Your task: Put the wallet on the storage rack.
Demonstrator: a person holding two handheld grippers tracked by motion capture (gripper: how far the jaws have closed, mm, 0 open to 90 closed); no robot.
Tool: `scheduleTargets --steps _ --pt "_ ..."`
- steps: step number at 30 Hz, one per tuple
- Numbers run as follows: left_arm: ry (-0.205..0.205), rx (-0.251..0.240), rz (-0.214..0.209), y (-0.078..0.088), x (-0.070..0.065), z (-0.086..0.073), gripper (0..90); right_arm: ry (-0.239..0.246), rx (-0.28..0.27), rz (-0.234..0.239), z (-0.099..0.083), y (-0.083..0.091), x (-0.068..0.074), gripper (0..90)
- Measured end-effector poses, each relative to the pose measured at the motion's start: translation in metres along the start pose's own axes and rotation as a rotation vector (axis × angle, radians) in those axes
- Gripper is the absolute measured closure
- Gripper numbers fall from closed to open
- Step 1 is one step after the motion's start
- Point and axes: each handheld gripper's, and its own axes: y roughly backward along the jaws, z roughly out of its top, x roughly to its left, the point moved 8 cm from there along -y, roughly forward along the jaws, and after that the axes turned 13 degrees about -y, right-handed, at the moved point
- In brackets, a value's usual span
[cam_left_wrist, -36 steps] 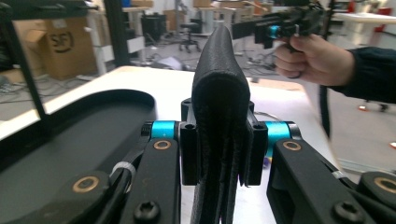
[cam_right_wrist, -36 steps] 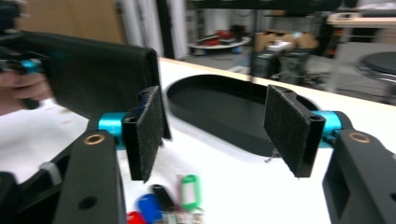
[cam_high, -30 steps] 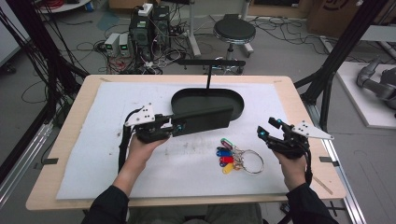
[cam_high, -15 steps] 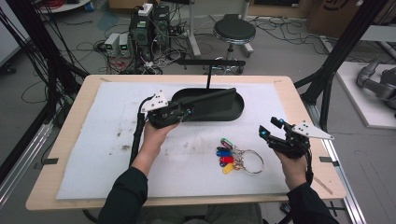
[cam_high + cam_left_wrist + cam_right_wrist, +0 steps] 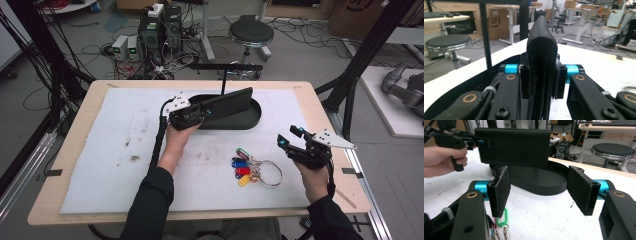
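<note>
Here the left gripper (image 5: 204, 112) has its jaws pressed shut on a flat black wallet (image 5: 229, 101), gripping it by one short end. In the left gripper view the wallet (image 5: 541, 50) stands on edge between the two pads, its rounded fold pointing away from the camera and its layered edges showing lower down. From above, the wallet sticks out to the right of the gripper, held in the air above the oval black tray (image 5: 250, 119), tilted so its far end sits a little higher. A thin black post (image 5: 223, 81) with a crossbar rises from the back of the tray, just behind the wallet.

The right gripper (image 5: 290, 138) hangs near the right edge of the table (image 5: 75, 107), its jaws wide apart with nothing between them. In the right gripper view its two felt-faced pads (image 5: 500, 189) frame the tray (image 5: 541, 182), with the wallet (image 5: 514, 143) and the left hand (image 5: 442, 157) farther off.

On the white mat (image 5: 100, 150) between the two hands lies a bunch of keys (image 5: 250, 169) with coloured tags on a metal ring, just left of the right gripper and well apart from the tray.
</note>
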Motion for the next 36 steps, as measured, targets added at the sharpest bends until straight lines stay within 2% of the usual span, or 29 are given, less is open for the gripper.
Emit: scheduleTargets --steps 6,11,19,27,30,36 --pt "-0.012 0.019 0.008 -0.02 0.006 -0.005 74.0 0.0 0.003 -0.001 0.0 0.0 -0.001 36.5" --pt "0.008 0.031 0.022 -0.03 0.008 -0.014 74.0 0.003 0.005 -0.004 -0.001 0.001 -0.002 36.6" --pt "0.013 0.085 0.063 -0.03 0.017 -0.029 73.8 0.005 0.006 -0.004 -0.001 0.001 -0.002 36.8" --pt "0.014 0.085 0.068 -0.03 0.019 -0.034 72.2 0.013 0.013 -0.003 -0.003 0.0 0.0 37.4" --pt "-0.002 0.128 0.079 -0.029 0.021 -0.038 70.2 0.014 0.014 -0.003 -0.003 0.0 0.0 37.4" --pt "-0.003 0.174 0.08 -0.026 0.022 -0.043 66.9 0.017 0.02 -0.005 -0.004 -0.001 0.001 37.4"
